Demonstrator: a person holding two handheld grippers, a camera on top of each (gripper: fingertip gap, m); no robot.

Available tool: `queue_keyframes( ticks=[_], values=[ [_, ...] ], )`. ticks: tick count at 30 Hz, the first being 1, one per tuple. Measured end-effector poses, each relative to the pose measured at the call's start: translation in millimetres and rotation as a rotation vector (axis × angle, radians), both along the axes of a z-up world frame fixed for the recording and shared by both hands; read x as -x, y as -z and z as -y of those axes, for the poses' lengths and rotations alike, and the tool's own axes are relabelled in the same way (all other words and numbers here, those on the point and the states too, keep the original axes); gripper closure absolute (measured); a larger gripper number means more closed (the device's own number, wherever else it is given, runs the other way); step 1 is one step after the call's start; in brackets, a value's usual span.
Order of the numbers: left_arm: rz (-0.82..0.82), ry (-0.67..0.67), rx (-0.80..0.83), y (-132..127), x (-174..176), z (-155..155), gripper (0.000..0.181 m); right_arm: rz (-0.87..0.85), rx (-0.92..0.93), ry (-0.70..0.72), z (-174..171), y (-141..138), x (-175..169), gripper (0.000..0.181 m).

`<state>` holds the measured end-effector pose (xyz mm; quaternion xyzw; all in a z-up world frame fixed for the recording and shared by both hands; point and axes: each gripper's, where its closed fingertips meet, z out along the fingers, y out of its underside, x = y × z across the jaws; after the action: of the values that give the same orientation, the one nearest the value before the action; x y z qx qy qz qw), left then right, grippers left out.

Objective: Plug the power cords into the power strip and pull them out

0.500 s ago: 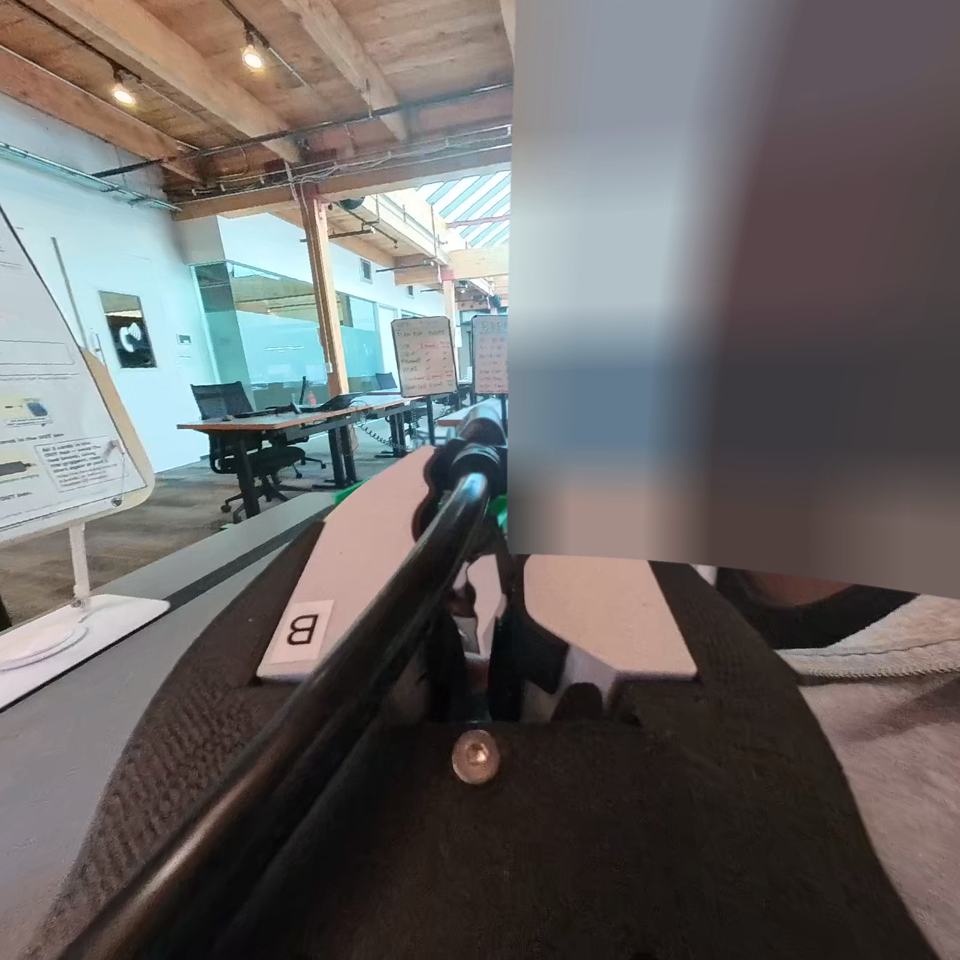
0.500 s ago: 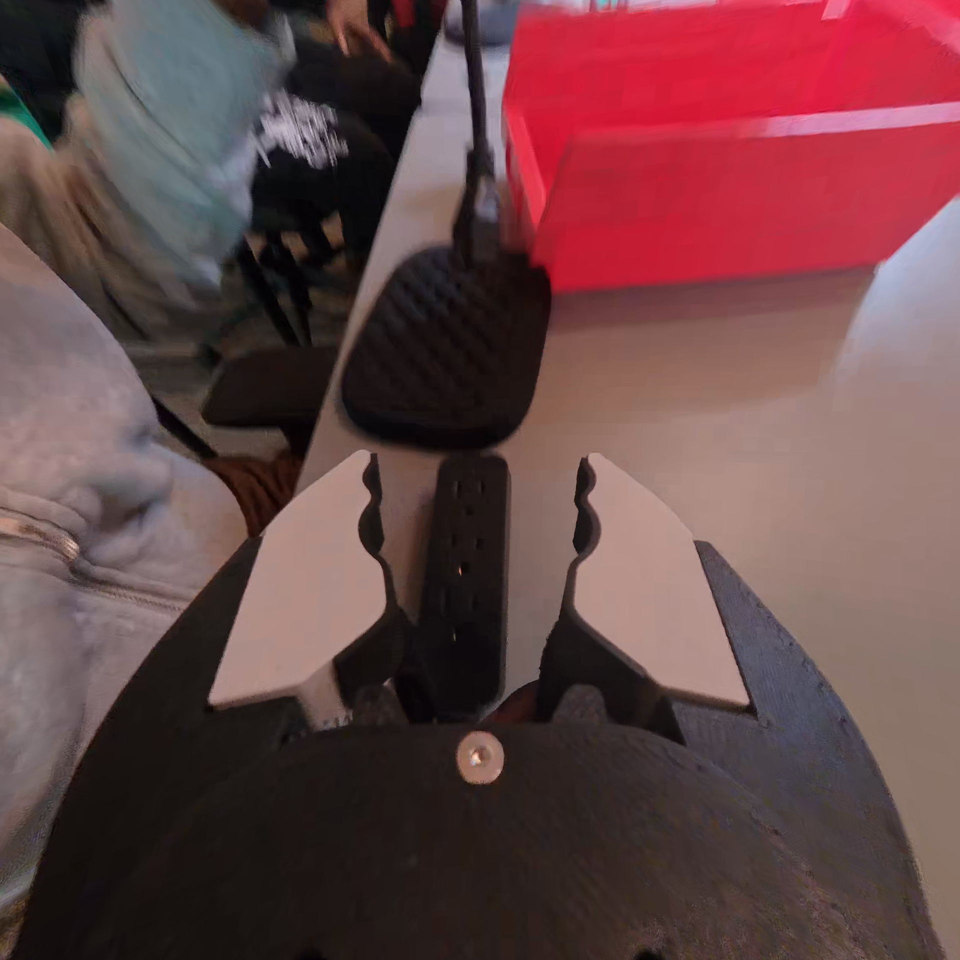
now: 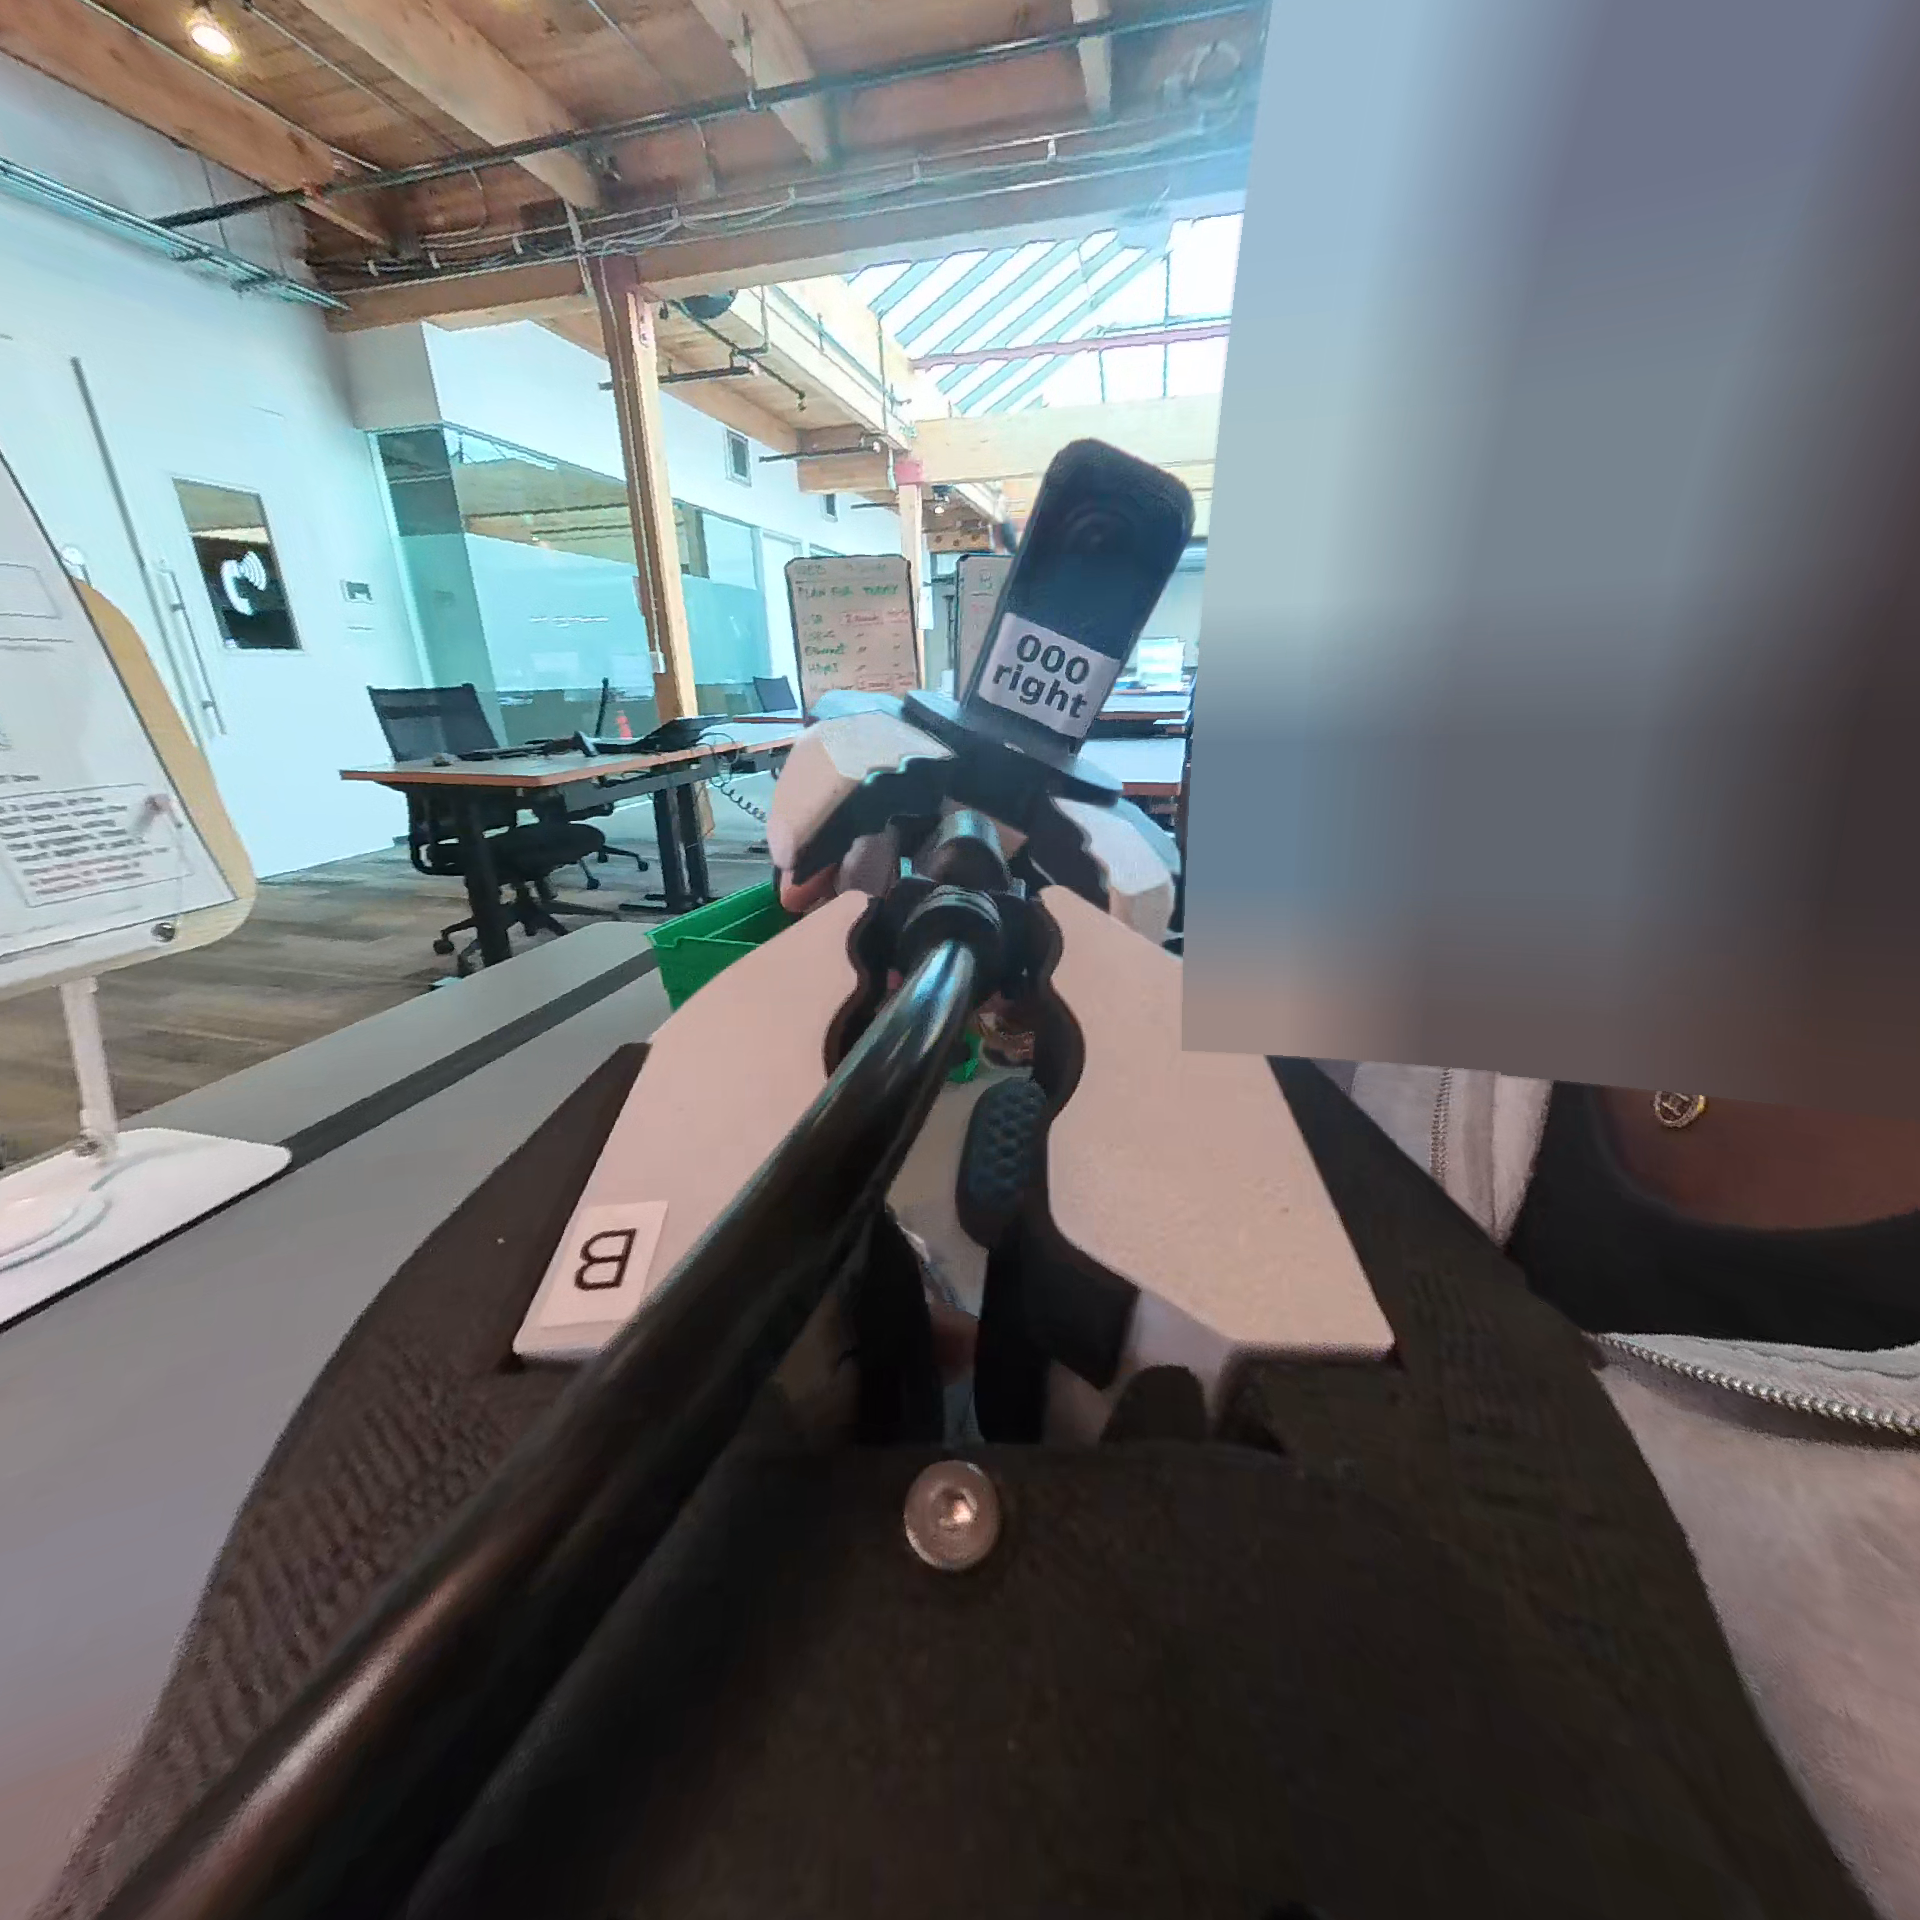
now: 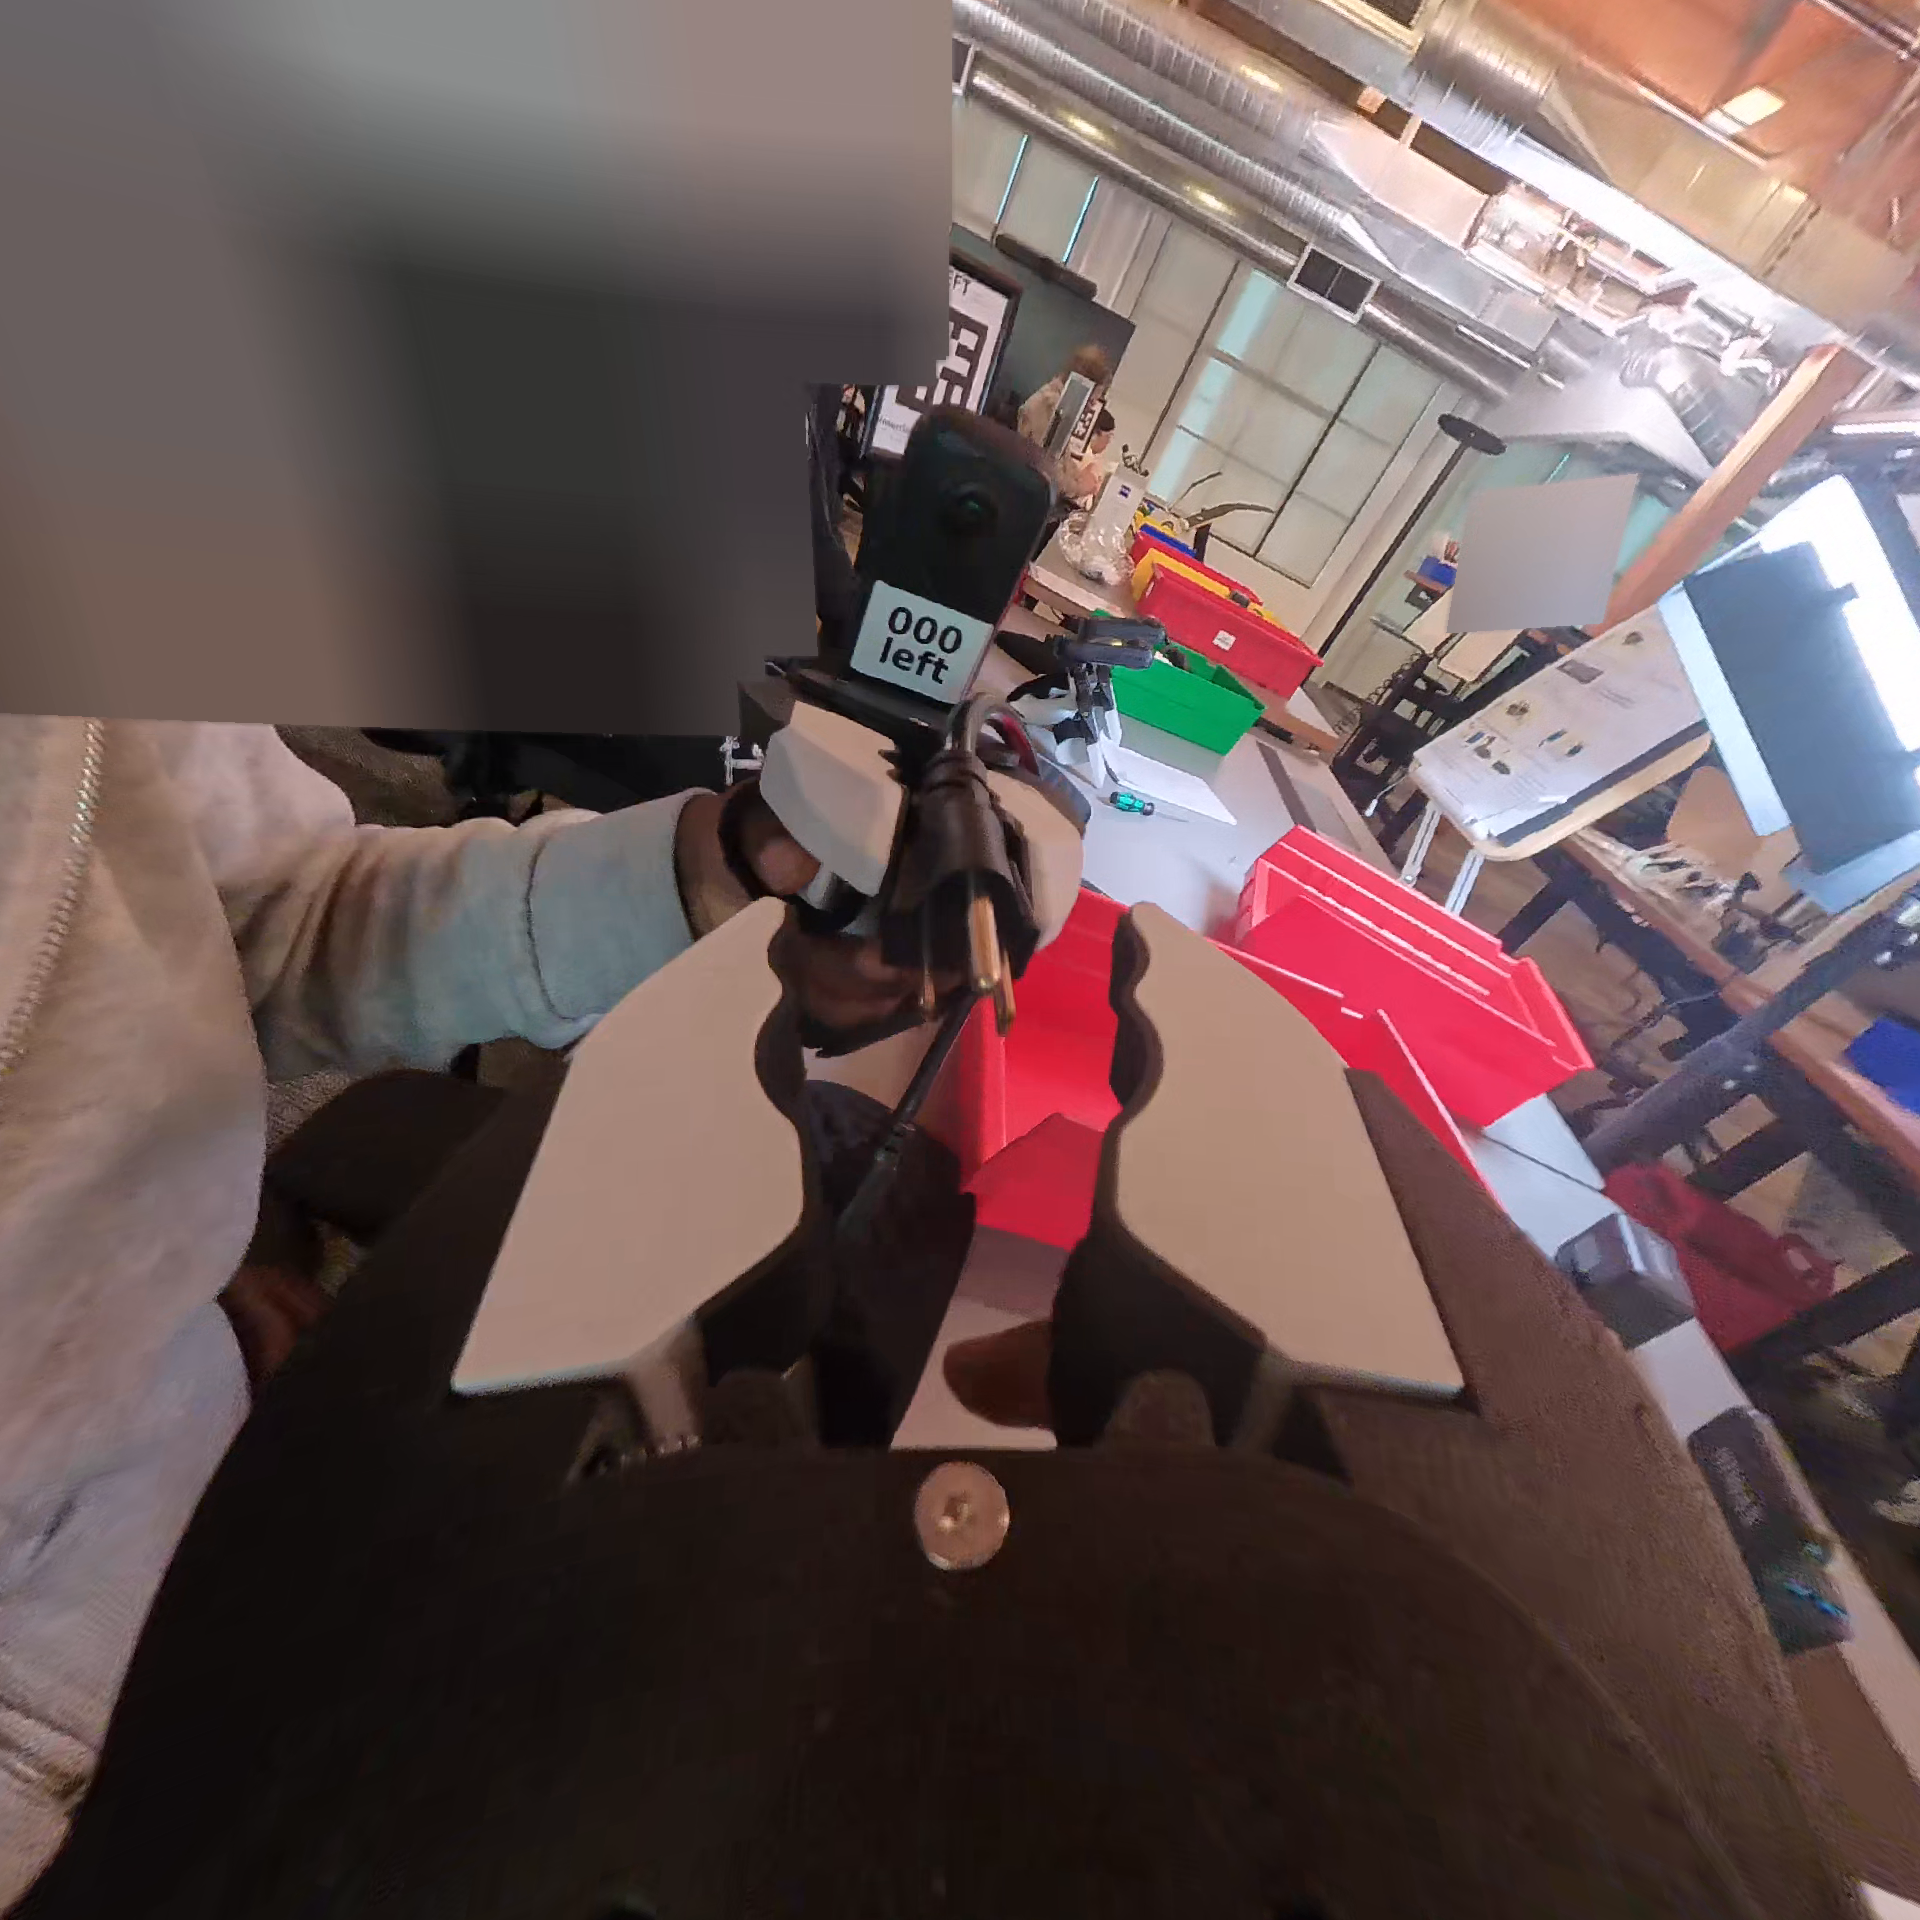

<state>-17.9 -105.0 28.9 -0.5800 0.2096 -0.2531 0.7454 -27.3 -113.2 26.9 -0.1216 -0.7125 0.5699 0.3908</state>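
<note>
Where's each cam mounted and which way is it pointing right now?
Left wrist view: on the left gripper, tilted up toward the office and ceiling; shows its own fingers shut on the black cord, the right gripper opposite, and the person's grey hoodie.
Right wrist view: on the right gripper, facing the left gripper and the plug it holds; own fingers open; sleeve and hand in view; red bins behind.
Shared: each view shows the other gripper, and both show the cord.

Bright daylight from skylights; sharp, wide-angle bending at edges.
</note>
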Motion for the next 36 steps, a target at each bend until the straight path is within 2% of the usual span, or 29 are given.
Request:
queue_keyframes(
  ticks=[1, 3, 6, 10, 17, 20, 22, 25, 29, 34, 36],
  values=[
    [-0.002, 0.002, 0.004, 0.9, -1.7, -1.5, 0.156, -0.036, -0.023, 0.014, 0.7, -0.5, 1.3, 0.127],
    [-0.013, 0.006, 0.010, 2.2, -5.8, -4.1, 0.156, -0.119, -0.070, 0.041, 0.4, -2.6, 2.2, 0.129],
    [0.002, 0.039, 0.009, 1.4, -10.7, -4.2, 0.156, -0.153, -0.112, 0.042, 1.5, -1.7, 1.1, 0.130],
    [0.071, 0.054, 0.009, 0.1, -8.6, -7.3, 0.156, -0.222, -0.189, 0.051, 2.3, -0.8, -1.3, 0.152],
    [0.182, 0.063, -0.011, -4.6, -6.2, -11.9, 0.155, -0.207, -0.156, 0.063, -2.6, -5.5, 0.4, 0.153],
    [0.282, 0.039, -0.020, -5.9, 2.1, -15.8, 0.141, -0.209, -0.167, 0.078, -6.5, -10.5, 1.8, 0.153],
    [0.325, 0.073, 0.005, -3.2, 3.5, -15.4, 0.131, -0.222, -0.177, 0.096, -8.8, -14.8, 2.1, 0.153],
    [0.261, 0.113, 0.128, 19.3, -7.5, -20.9, 0.115, -0.234, -0.170, 0.126, -17.1, -24.6, 2.3, 0.153],
    [0.049, 0.239, 0.257, 58.8, -48.7, -12.7, 0.098, -0.268, -0.176, 0.229, -42.1, -45.9, 0.8, 0.153],
    [-0.219, 0.429, 0.208, 95.3, -97.6, 23.7, 0.095, -0.347, -0.156, 0.465, -102.2, -99.3, -19.9, 0.153],
    [-0.233, 0.371, 0.190, 97.2, -94.8, 21.4, 0.095, -0.387, -0.151, 0.575, -132.3, -123.6, -42.3, 0.153]
  ],
)
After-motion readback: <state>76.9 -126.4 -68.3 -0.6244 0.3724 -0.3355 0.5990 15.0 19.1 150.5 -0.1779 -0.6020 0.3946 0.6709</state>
